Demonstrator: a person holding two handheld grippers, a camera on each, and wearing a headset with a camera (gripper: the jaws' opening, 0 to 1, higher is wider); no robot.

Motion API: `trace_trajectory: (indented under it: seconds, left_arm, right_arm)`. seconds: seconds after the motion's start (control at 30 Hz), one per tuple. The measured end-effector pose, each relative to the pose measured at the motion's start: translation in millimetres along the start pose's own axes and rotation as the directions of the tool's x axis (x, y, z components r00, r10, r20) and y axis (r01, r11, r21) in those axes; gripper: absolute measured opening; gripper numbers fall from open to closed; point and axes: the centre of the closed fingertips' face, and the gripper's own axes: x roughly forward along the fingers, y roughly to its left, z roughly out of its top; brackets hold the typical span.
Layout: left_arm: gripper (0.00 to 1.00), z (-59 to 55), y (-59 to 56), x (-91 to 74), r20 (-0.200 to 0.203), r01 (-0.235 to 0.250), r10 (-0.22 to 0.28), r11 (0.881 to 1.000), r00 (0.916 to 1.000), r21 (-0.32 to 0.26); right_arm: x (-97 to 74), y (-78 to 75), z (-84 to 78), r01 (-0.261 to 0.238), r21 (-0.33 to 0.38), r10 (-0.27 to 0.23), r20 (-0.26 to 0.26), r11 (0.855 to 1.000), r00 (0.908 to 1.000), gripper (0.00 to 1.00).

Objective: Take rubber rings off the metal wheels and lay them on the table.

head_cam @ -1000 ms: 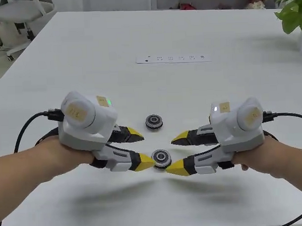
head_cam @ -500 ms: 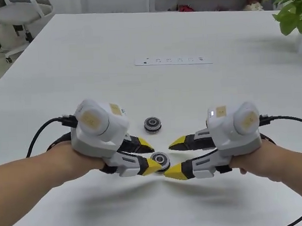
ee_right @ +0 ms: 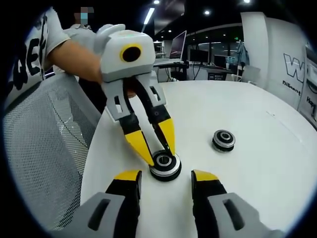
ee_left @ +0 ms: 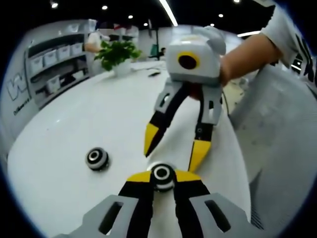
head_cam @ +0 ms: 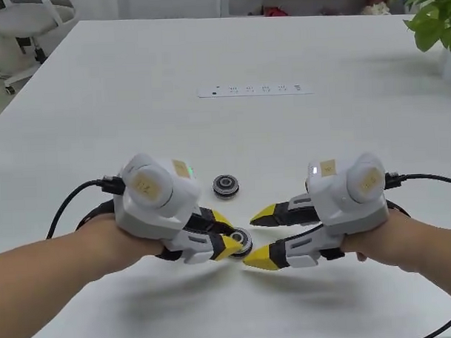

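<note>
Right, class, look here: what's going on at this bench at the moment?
A person works at a white table with a gripper in each hand. The left gripper is shut on the near wheel, which rests on the table. The right gripper is open, its jaws facing that wheel from the opposite side. A second wheel sits untouched farther back.

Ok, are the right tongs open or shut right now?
Open. In the right gripper view the right tongs have yellow tips spread apart, with the near wheel ahead of the gap.
</note>
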Motion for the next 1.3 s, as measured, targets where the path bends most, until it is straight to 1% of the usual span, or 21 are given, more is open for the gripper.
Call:
trace_trajectory:
  seconds: [0.07, 0.1, 0.23, 0.33, 0.43, 0.6, 0.73, 0.83, 1.03, 1.3]
  left_arm:
    - [0.15, 0.0, 1.2, -0.1, -0.001, -0.011, 0.011, 1.0, 0.9999, 0.008]
    - [0.14, -0.1, 2.0, -1.1, -0.003, -0.015, 0.015, 1.0, 0.9999, 0.024]
    - [0.14, -0.1, 1.3, -2.9, 0.001, -0.021, 0.021, 1.0, 0.9998, 0.01]
    - [0.14, 0.2, 1.2, -3.5, 0.006, -0.025, 0.025, 1.0, 0.9997, 0.002]
    - [0.14, 0.4, 1.6, -2.6, 0.005, -0.029, 0.029, 1.0, 0.9996, 0.003]
    - [0.14, 0.3, 1.9, -1.7, 0.005, -0.033, 0.033, 0.999, 0.9994, 0.005]
    - [0.14, 0.3, 2.6, -0.8, 0.006, -0.037, 0.037, 0.999, 0.9993, 0.004]
    - [0.14, 0.0, 3.1, -0.6, 0.007, -0.04, 0.04, 0.999, 0.9992, 0.002]
    - [0.14, 0.2, 3.3, -0.1, 0.009, -0.042, 0.042, 0.999, 0.9991, 0.0]
    - [0.13, 0.1, 2.9, 0.6, 0.013, -0.044, 0.044, 0.999, 0.9989, -0.004]
  right_arm:
    - [0.5, 0.7, 0.6, -0.002, 0.007, 0.002, 0.004, 1.0, 1.0, 0.37]
    - [0.9, 0.6, 0.4, -0.002, 0.009, 0.002, 0.004, 1.0, 1.0, 0.37]
    - [2.1, 0.6, -0.6, -0.003, 0.012, 0.003, 0.001, 1.0, 1.0, 0.36]
    - [3.2, 0.3, 1.4, -0.002, 0.032, 0.002, 0.011, 0.999, 0.9999, 0.35]
    - [4.4, -0.1, 3.1, -0.005, 0.055, 0.003, 0.021, 0.998, 0.9998, 0.34]
    - [8.1, 1.9, 1.2, -0.009, 0.054, 0.008, 0.009, 0.999, 0.9999, 0.32]
    - [10.7, 3.8, 2.5, -0.013, 0.074, 0.012, 0.017, 0.997, 0.9998, 0.31]
    - [13.6, 4.8, 1.0, -0.006, 0.065, 0.006, 0.006, 0.998, 1.0, 0.3]
    - [13.4, 1.0, 1.2, 0.013, 0.074, -0.014, 0.008, 0.997, 0.9999, 0.26]
    - [11.6, 2.1, 1.0, 0.018, 0.073, -0.019, 0.009, 0.997, 0.9998, 0.24]
